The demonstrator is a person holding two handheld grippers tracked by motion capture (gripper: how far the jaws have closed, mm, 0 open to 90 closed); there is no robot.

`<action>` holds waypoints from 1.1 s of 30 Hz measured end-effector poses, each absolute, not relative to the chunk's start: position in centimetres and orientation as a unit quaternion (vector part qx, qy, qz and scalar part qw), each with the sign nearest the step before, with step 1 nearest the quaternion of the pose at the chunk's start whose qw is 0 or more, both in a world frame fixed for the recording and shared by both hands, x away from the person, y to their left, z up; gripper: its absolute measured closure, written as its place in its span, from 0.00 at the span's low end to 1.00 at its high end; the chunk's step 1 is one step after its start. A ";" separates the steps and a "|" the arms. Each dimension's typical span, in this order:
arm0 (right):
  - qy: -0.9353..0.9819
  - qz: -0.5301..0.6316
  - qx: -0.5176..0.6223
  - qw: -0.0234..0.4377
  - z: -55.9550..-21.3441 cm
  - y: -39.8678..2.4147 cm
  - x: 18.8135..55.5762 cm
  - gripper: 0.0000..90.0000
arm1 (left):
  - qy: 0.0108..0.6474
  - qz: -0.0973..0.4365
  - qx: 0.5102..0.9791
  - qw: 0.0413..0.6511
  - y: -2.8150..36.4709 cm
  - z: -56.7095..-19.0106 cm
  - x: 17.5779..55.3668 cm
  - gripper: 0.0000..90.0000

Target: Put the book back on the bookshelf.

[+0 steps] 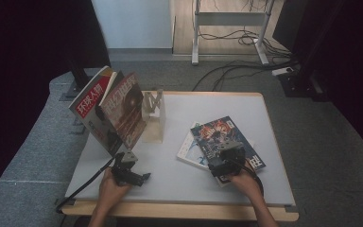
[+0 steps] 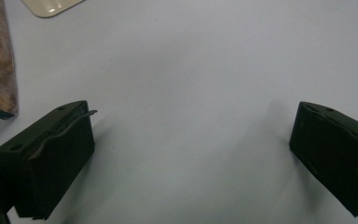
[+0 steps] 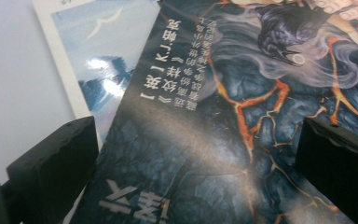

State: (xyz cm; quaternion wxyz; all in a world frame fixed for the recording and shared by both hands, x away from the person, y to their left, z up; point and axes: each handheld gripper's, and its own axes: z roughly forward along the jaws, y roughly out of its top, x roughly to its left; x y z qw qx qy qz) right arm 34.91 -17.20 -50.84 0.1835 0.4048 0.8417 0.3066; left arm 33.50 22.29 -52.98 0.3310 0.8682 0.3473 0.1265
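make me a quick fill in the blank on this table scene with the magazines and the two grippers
1. The right gripper hovers over the dark magazine, its jaws ____.
2. That magazine lies on top of a ____ booklet.
3. The left gripper has only bare ____ between its jaws.
4. Two magazines lean against the ____ stand.

Missing words: open; white; table; clear

The high view looks down over the table (image 1: 179, 175); the right gripper view hovers close above its dark magazine (image 3: 223, 140).
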 end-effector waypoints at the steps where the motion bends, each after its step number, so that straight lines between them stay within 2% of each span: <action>1: 0.843 0.308 0.402 0.181 -50.7 -17.2 34.9 0.00 | 0.347 0.126 0.868 0.331 22.3 -53.0 33.5 0.00; 7: 0.836 0.324 0.398 0.195 -48.8 -17.7 35.2 0.00 | 0.347 0.126 0.868 0.331 22.3 -53.0 33.5 0.00; 13: 0.825 0.319 0.417 0.210 -47.9 -20.1 37.6 0.00 | 0.347 0.126 0.868 0.331 22.3 -53.0 33.5 0.00; 20: 0.822 0.300 0.433 0.215 -49.0 -22.0 40.5 0.00 | 0.348 0.126 0.868 0.331 22.3 -53.0 33.5 0.00; 33: 0.817 0.317 0.446 0.180 -50.7 -23.3 43.9 0.00 | 0.347 0.126 0.868 0.331 22.3 -53.0 33.5 0.00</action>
